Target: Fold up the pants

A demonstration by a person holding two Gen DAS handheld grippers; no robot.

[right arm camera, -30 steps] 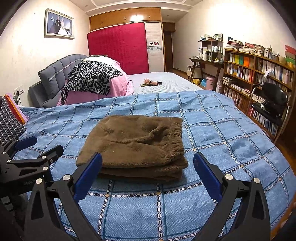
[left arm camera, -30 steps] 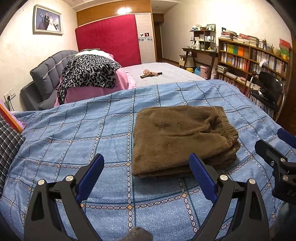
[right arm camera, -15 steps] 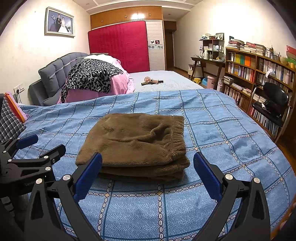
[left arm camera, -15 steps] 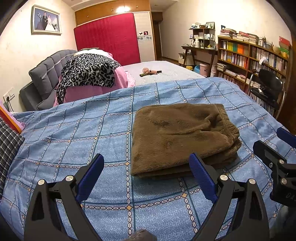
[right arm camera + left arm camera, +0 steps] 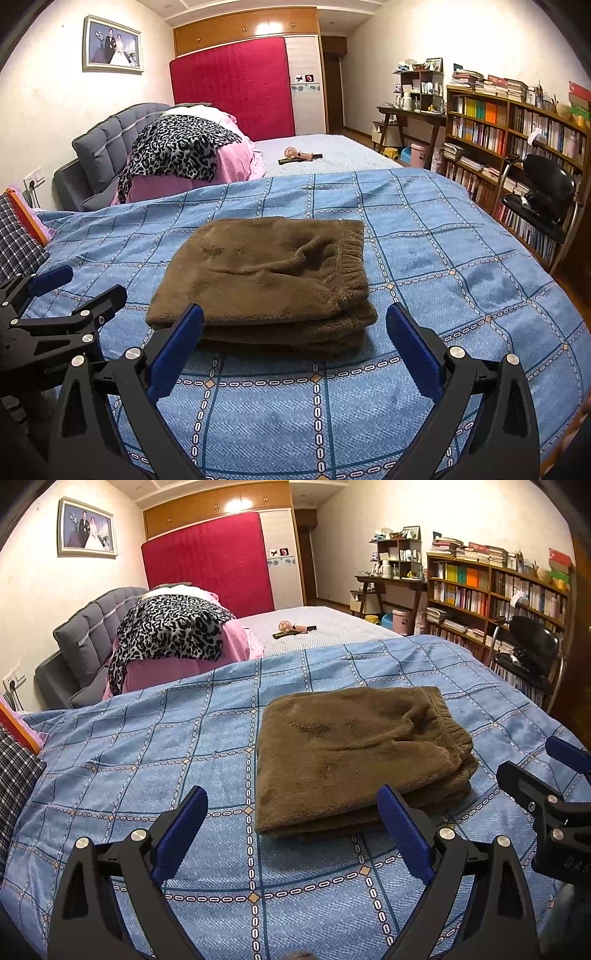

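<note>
I see the folded brown pants (image 5: 354, 760) at 12 o'clock on the blue bedspread (image 5: 129, 760), bare cover all round them. My left tool (image 5: 291, 819) and right tool (image 5: 295, 339) hang spread wide, empty, short of the fabric.

My left gripper (image 5: 291, 823) is spread wide, both blue-padded fingers (image 5: 181, 825) apart and holding nothing; my right gripper (image 5: 295, 341) is spread just as wide and empty; the two sit side by side, level, pointing forward, neither touching anything
</note>
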